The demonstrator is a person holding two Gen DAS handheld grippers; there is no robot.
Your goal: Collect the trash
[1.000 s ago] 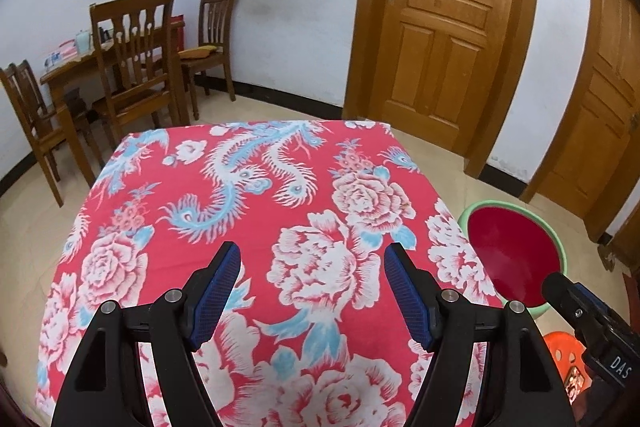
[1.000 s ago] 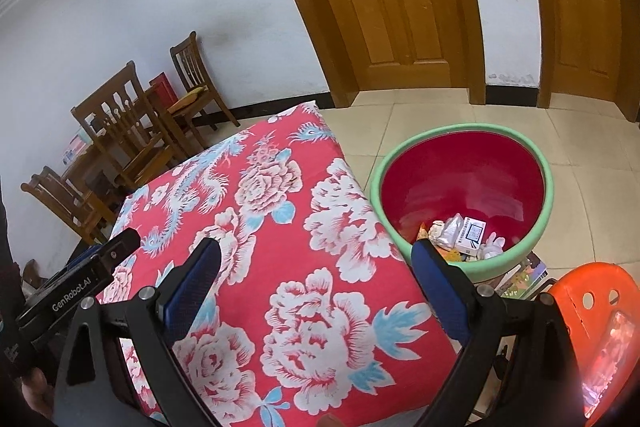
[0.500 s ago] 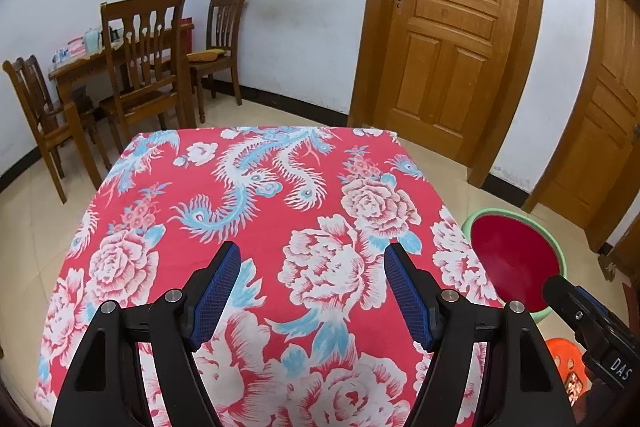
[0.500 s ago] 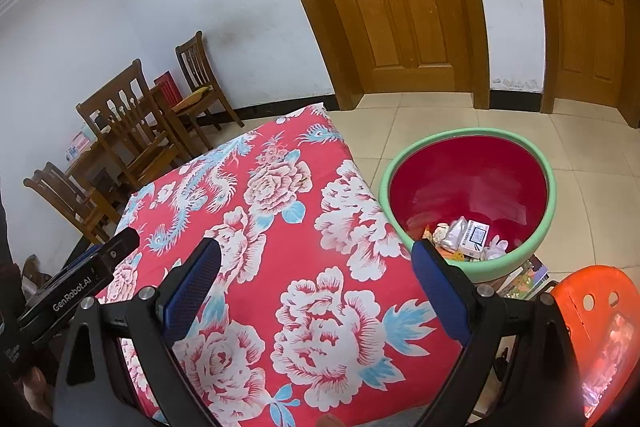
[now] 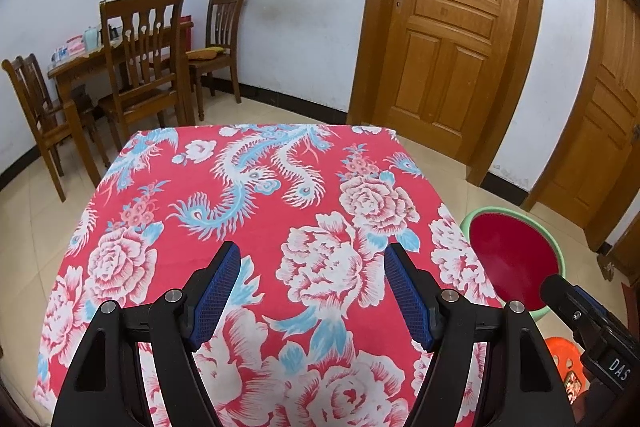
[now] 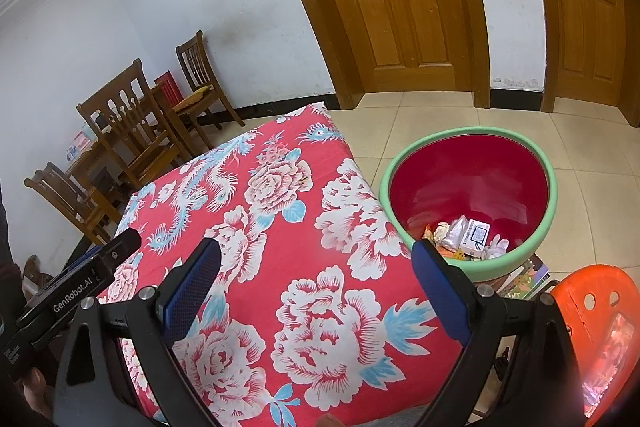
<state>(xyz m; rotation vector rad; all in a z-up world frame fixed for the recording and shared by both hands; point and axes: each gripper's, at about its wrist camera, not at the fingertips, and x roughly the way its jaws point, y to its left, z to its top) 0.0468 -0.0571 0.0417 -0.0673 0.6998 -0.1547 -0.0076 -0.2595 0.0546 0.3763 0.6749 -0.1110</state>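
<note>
The basin (image 6: 468, 143), green rim and red inside, sat on the floor just beside the table's right edge. In it lay the trash (image 6: 466, 233): a white carton with a blue print, a crumpled silvery wrapper, a pale pinkish wad, and some orange and yellow scraps, all heaped against the near wall. The far part of the basin's bottom was bare red. From the left wrist view only the basin's (image 5: 472, 217) upper inside showed, and its contents were hidden behind the rim.

The trash looked small and mixed, mostly paper and foil packaging; the finer pieces were too small to tell apart.

The table wore a red cloth (image 6: 256, 259) with white peonies and blue phoenix tails.

The left gripper (image 5: 313, 287) hung over the cloth (image 5: 256, 211), jaws spread, nothing between the blue pads. The right gripper (image 6: 316, 291) did likewise over the table's right part, jaws released and empty, its right finger overlapping the basin's near rim in the picture.

An orange stool (image 6: 596, 307) stood near the basin, with some books (image 6: 524, 277) on the floor between them. Wooden chairs (image 5: 140, 67) and a dining table stood by the far wall, and two wooden doors (image 5: 452, 23) were shut.
</note>
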